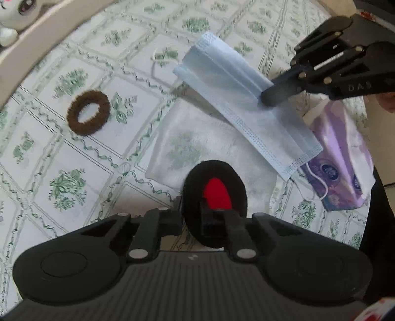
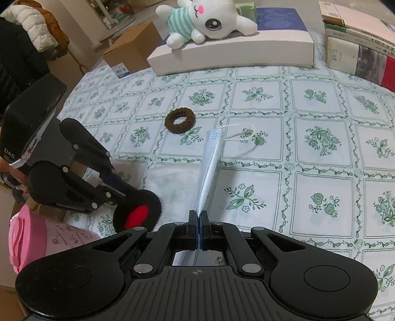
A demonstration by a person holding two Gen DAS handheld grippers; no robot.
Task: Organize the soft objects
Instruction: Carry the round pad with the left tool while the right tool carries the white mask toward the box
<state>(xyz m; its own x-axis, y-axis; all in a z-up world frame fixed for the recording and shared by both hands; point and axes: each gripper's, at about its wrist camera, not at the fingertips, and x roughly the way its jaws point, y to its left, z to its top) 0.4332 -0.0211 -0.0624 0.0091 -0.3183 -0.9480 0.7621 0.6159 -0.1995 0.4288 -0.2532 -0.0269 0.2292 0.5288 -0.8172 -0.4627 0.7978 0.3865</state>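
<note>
Grippers hold a pad and a mask above the cloth

Fingers of the right gripper (image 2: 199, 218) are clenched flat on the near edge of the blue mask (image 2: 209, 163), so the mask stands edge-on and runs away from the tips, its far ear loop (image 2: 243, 134) trailing onto the tablecloth (image 2: 321, 153). Pinching the edge likely keeps the folded layers together while the mask is carried. Seen from the left wrist, the same mask (image 1: 246, 108) hangs broad and slanted from those tips, partly over a white cloth (image 1: 197, 148) and a purple pack (image 1: 343, 158) on the far side of it.

Fingers of the left gripper (image 1: 191, 210) are closed on the rim of a black pad with a red centre (image 1: 217, 192), one finger outside the rim and one on the red face; the pad stands upright just past the tips, over the near edge of the white cloth. A rim grip probably suits so soft a ring.

Beyond both, well clear of either gripper, a brown hair tie (image 2: 180, 122) lies flat. Farther still, a plush toy (image 2: 209, 22) rests on a white box (image 2: 234, 53).
</note>
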